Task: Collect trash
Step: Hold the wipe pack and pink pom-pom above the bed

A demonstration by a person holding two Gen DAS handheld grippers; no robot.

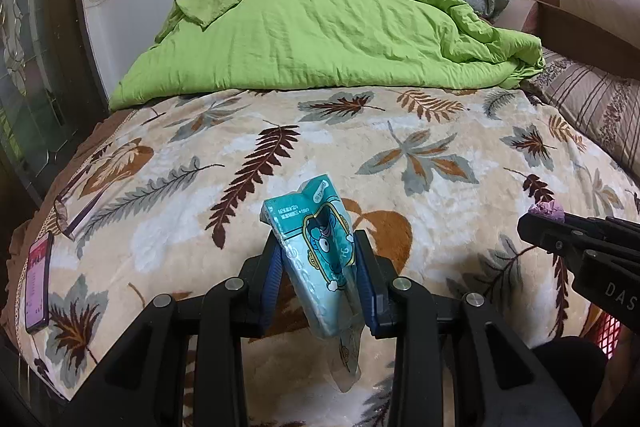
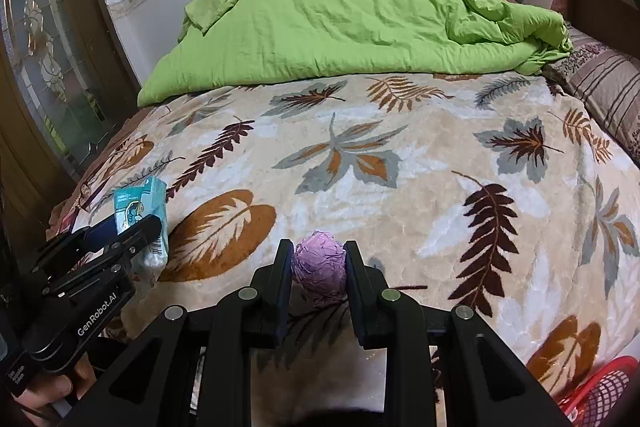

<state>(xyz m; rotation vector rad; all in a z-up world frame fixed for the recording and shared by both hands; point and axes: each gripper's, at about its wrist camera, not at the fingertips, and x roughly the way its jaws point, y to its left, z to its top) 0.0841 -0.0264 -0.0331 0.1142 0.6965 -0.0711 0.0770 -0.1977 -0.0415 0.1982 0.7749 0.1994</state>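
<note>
Holding two trash items clear of the leaf-print plush blanket (image 1: 400, 131), likely for carrying to the red mesh basket (image 2: 600, 387) at the bed's right edge. Left gripper (image 1: 318, 263) pinches a teal plastic-wrapped tissue pack (image 1: 316, 247) mid-body, so its loose torn wrapper end hangs below the fingers; cartoon print, pack squashed at the clamp. Right gripper (image 2: 318, 263) pinches a crumpled purple paper ball (image 2: 319, 265) across its width, creased and compact. Green quilt (image 1: 320, 27) and phone (image 1: 38, 283) aren't involved.
</note>
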